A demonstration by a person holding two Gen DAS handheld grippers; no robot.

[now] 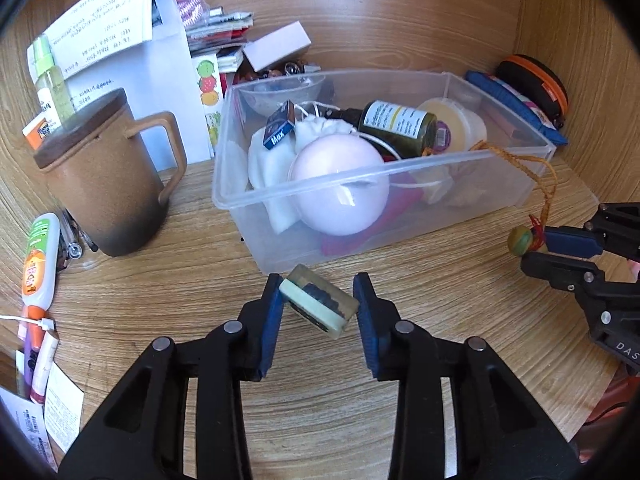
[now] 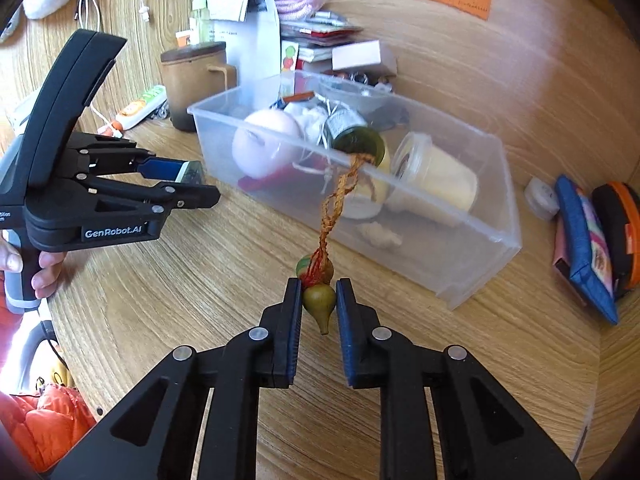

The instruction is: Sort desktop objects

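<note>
We are mid-sort: the left gripper (image 1: 318, 306), low centre, pinches a small green block (image 1: 318, 306); the right gripper (image 2: 319, 300) is closed on a gourd charm (image 2: 319, 300) whose cord (image 2: 340, 196) drapes over the clear bin (image 2: 472, 264) rim. Next, we judge, both go over that rim.

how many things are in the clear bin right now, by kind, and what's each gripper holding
In the clear bin:
Pink ball: 1
Dark green bottle: 1
Cream jar: 1
White drawstring pouch: 1
Small blue box: 1
Total I can make out: 5

Held:
Left gripper: 1 green block
Right gripper: 1 gourd charm, its cord draped over the bin rim
</note>
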